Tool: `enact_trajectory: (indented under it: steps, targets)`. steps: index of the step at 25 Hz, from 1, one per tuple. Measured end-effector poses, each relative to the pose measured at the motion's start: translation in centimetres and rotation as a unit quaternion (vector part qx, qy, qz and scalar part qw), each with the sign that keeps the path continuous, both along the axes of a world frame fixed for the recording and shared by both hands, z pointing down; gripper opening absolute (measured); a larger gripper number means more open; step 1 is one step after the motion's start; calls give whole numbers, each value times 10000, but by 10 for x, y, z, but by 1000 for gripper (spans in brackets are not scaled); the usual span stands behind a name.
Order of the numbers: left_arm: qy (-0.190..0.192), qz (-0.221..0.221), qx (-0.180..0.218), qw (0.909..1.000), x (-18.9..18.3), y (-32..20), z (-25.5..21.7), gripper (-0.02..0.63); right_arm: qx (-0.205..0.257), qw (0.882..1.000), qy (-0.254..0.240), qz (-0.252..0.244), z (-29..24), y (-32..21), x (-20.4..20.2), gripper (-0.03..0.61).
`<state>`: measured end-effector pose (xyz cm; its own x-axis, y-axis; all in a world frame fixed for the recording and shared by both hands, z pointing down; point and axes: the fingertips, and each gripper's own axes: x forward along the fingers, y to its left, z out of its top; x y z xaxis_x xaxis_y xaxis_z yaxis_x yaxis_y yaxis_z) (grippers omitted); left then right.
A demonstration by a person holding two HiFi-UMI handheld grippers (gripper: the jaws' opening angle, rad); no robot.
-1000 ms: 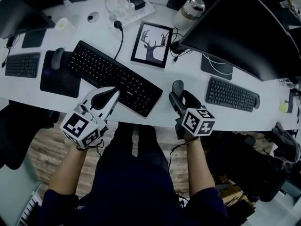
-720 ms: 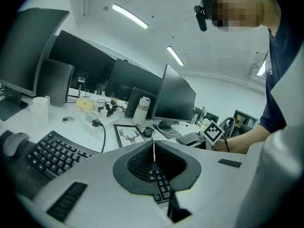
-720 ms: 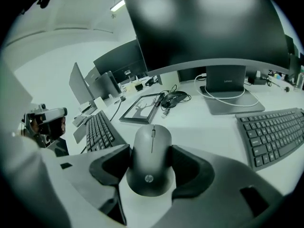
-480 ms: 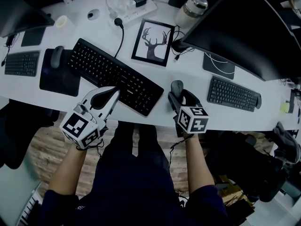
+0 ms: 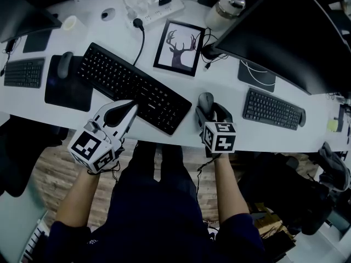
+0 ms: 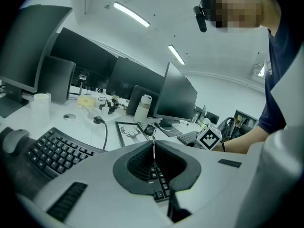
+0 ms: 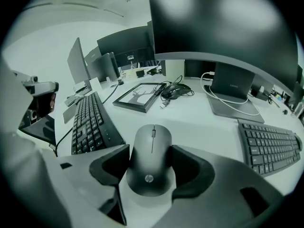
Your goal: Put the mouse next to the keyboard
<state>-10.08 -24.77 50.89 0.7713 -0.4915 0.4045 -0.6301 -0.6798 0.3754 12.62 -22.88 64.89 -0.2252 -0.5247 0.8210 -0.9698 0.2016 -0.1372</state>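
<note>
A dark grey mouse (image 5: 205,99) (image 7: 151,148) lies on the white desk just right of the long black keyboard (image 5: 131,86) (image 7: 92,122), near its right end. My right gripper (image 5: 211,114) (image 7: 151,163) reaches in from the desk's front edge, and its two black pads sit against the mouse's left and right sides. My left gripper (image 5: 130,107) (image 6: 153,148) hovers over the keyboard's front edge. Its jaws meet in a thin seam with nothing between them.
A deer picture frame (image 5: 178,49) lies behind the keyboard. A small keyboard (image 5: 272,108) and a big monitor (image 5: 285,32) stand to the right. At the left are a second mouse (image 5: 64,64) on a black pad and another small keyboard (image 5: 24,73). The desk's front edge (image 5: 181,141) runs just below the grippers.
The right gripper's marker cube has swung a little left and turned, with the mouse staying between the pads beside the keyboard. The left gripper has held still.
</note>
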Motion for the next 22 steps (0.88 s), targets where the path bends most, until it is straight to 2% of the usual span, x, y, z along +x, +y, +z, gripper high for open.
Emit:
enact_trajectory:
  steps: [10,22]
  targets:
    - [6,-10,-6,10000,-3,1,3,35,-42,9984,513,-213,9,-1,-1,284]
    - [-13,-37,-17,10000,-3,-2,-3,35,-105,9970,678,-368,9,-1,-2,288]
